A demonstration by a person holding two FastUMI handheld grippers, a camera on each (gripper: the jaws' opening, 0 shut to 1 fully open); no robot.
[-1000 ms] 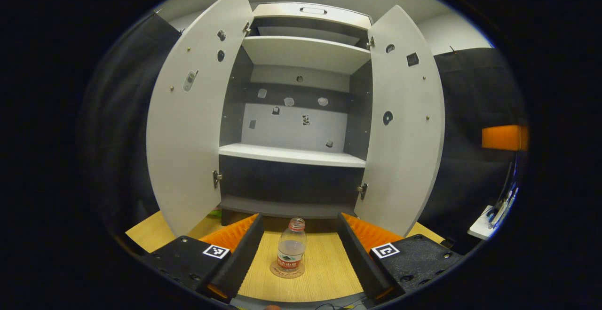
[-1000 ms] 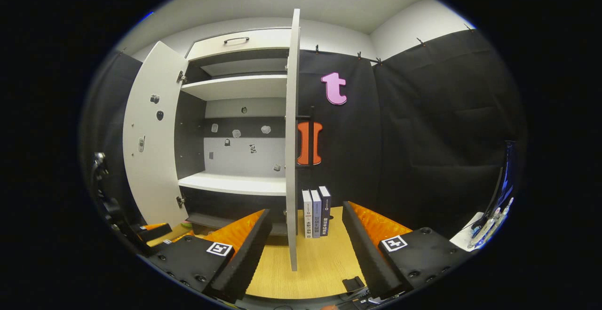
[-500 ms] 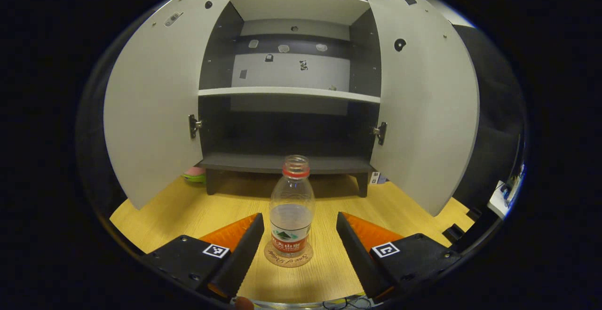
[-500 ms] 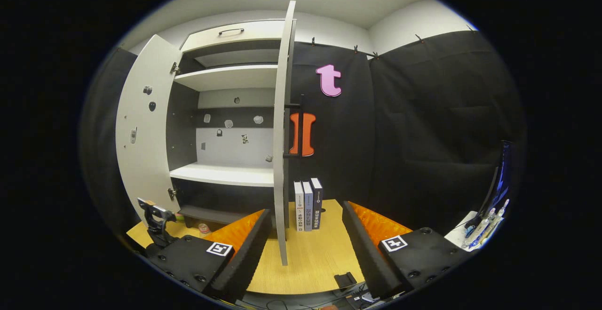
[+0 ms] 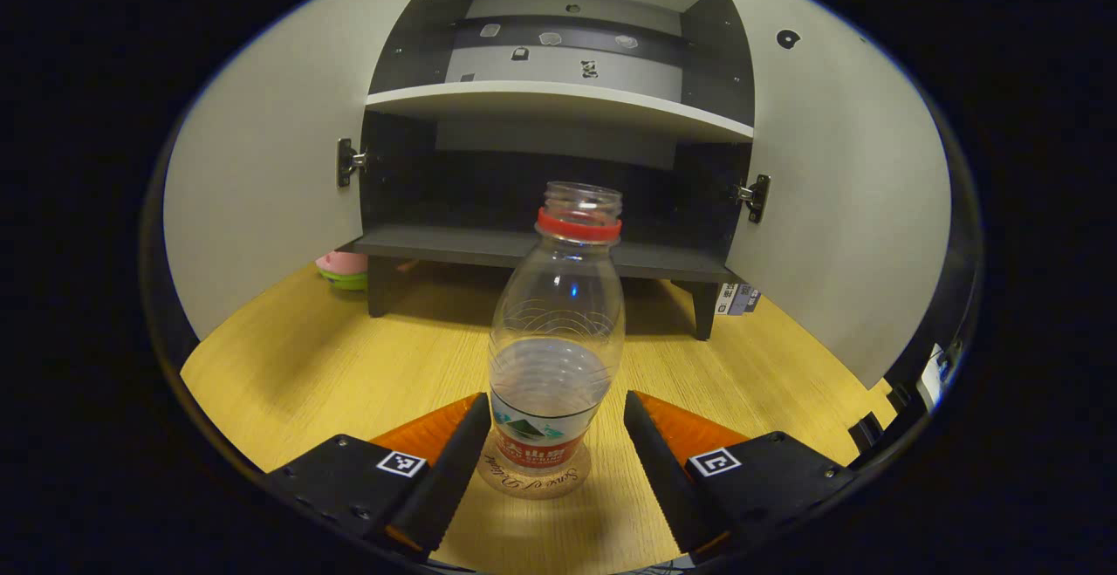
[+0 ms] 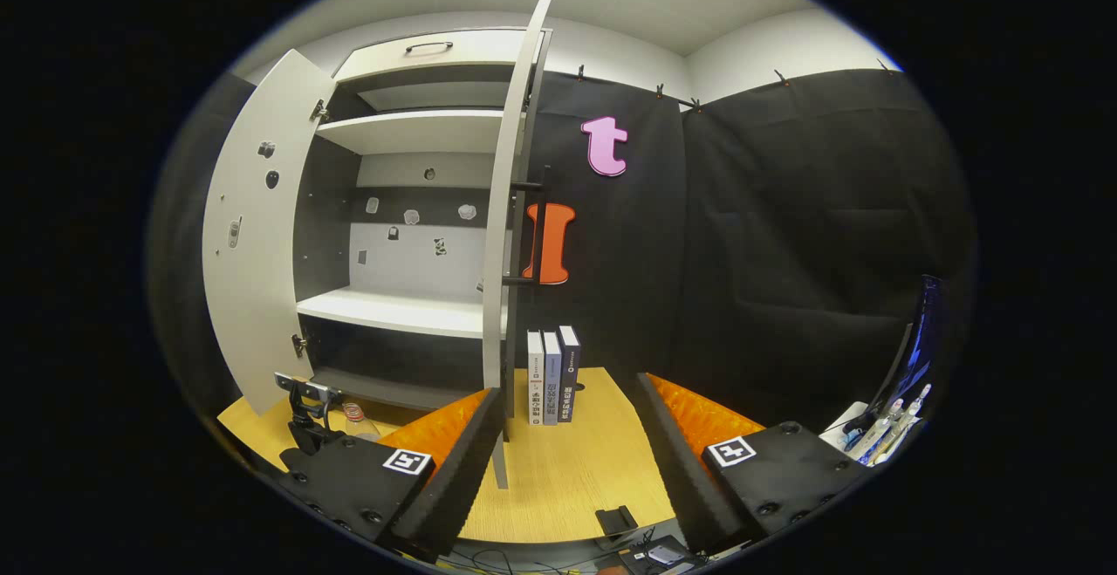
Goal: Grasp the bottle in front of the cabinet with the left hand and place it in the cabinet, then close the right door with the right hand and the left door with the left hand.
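Bottle [image 5: 557,348] upright on tabletop [image 5: 332,366], capless, part-filled, standing between left gripper [image 5: 551,435] fingers, spread wide, not touching it. Cabinet [image 5: 558,243] at 12 o'clock beyond, both doors swung open; upper shelves cut off. Pink-green object [image 5: 343,268] at 10 o'clock, half hidden behind left door [image 5: 262,191]. In right gripper view, right gripper [image 6: 572,444] fingers released, holding nothing; right door [image 6: 504,208] edge-on at 12 o'clock, books [image 6: 551,374] just beside it.
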